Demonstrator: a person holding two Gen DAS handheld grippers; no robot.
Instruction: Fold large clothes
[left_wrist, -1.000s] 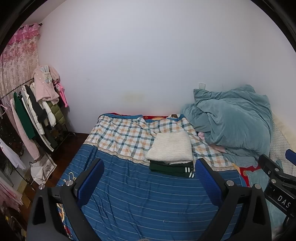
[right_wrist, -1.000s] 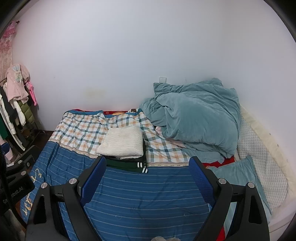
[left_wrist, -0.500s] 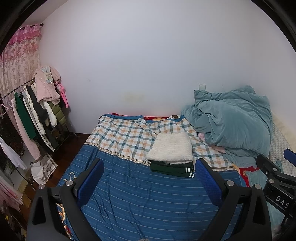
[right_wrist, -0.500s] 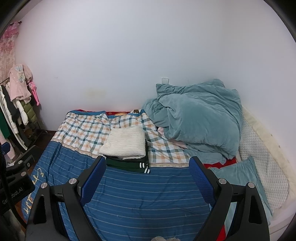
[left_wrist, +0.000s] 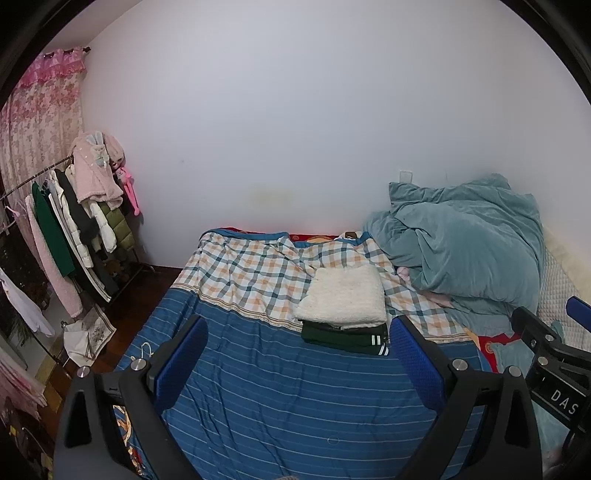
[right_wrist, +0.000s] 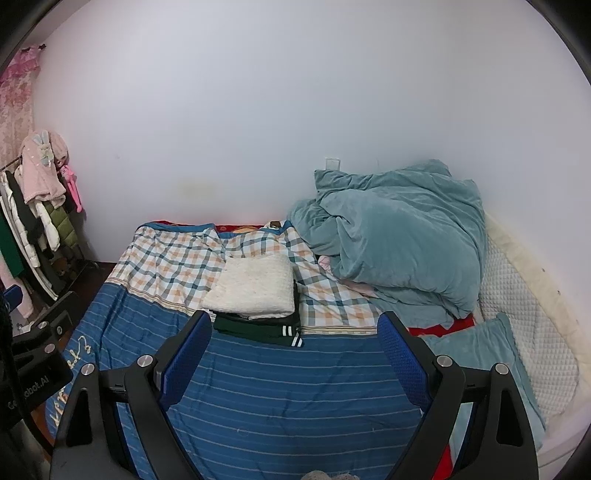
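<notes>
Bedding fills the left wrist view: a bed (left_wrist: 280, 398) spread with a blue striped cover, and a plaid sheet (left_wrist: 251, 273) across its far half. On the line where plaid meets stripes sits the folded pile, a cream knit garment (left_wrist: 345, 295) squared off on top of a dark green garment (left_wrist: 343, 338) with white stripes at its edge. The left gripper (left_wrist: 297, 358) hangs over the near part of the cover, its blue fingers (left_wrist: 181, 363) wide apart and gripping nothing. A teal duvet (left_wrist: 469, 254) is heaped at the right against the wall. At the left, a clothes rack (left_wrist: 70, 229) carries hanging coats beside a pink floral curtain (left_wrist: 40, 122). Against the pictures a second ago, the rack and curtain sit slightly further right, so this camera has turned a little leftward; the pile has not moved on the bed.

From the right wrist view the same pile lies just beyond the left blue finger, cream knit garment (right_wrist: 253, 291) over dark green garment (right_wrist: 258, 328). The right gripper (right_wrist: 295, 352) is likewise spread open and empty above the bed (right_wrist: 295, 398). This view alone shows a teal pillow (right_wrist: 476, 354) and a white quilted pad (right_wrist: 524, 317) along the right edge, below the duvet (right_wrist: 399, 240); it shows only the rack's (right_wrist: 37, 206) end and a sliver of the curtain.
</notes>
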